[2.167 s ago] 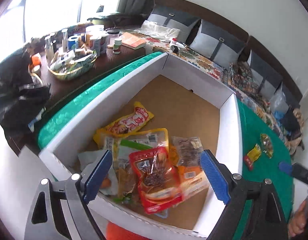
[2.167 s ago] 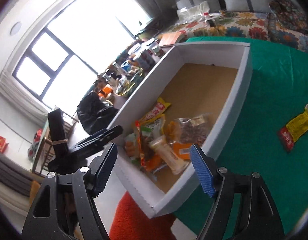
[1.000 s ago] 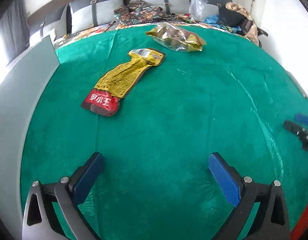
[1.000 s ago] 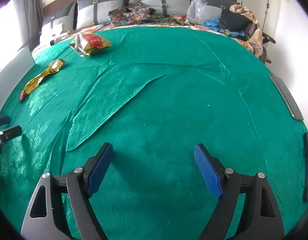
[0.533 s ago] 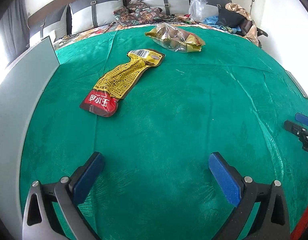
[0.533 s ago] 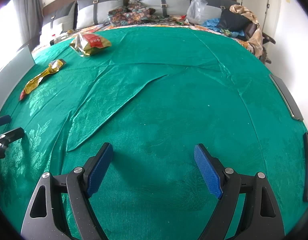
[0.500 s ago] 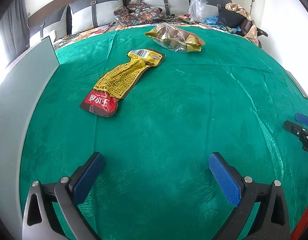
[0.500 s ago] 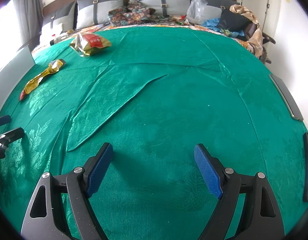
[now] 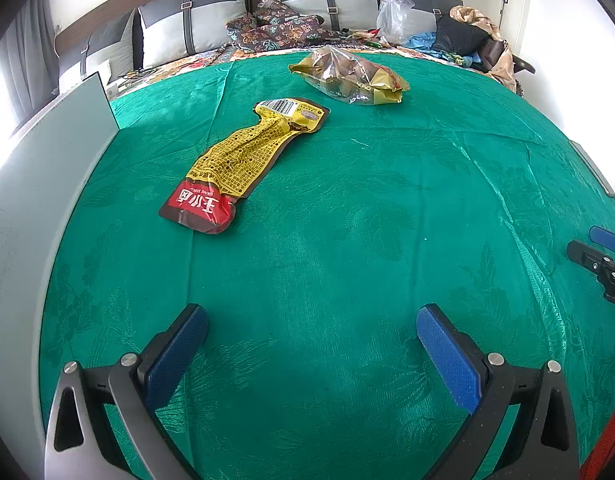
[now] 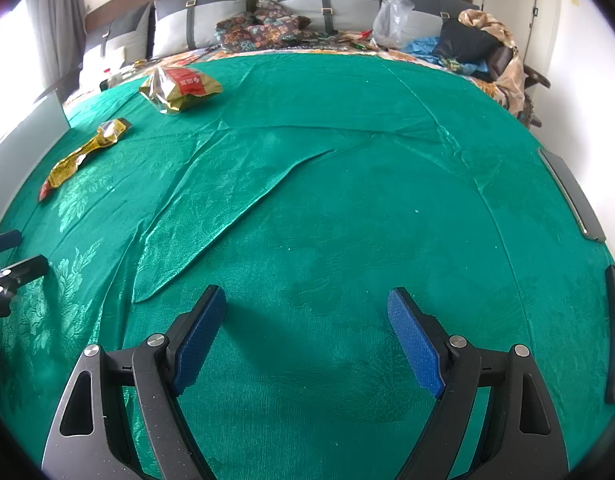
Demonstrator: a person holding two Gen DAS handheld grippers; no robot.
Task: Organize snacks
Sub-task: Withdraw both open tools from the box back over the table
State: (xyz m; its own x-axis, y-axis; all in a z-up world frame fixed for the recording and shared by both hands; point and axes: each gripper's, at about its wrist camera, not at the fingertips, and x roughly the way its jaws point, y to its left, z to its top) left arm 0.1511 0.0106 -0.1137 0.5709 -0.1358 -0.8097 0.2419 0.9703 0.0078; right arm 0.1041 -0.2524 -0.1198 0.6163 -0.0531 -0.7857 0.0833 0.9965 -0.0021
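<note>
Reaching forward with the left gripper (image 9: 312, 354) comes next, I think; its fingers are spread wide with nothing between them, like the right gripper (image 10: 305, 330). Pinch the yellow snack pack (image 9: 243, 160) across its thin middle. Farther off lies the gold snack bag (image 9: 349, 76). Nothing has moved since half a second ago.

Bright daylight from the left, blown out at that edge. Sheen on the green bedspread (image 10: 347, 184). Sharp centre; strong fisheye bending, dark corners.

Snack box out of view.
</note>
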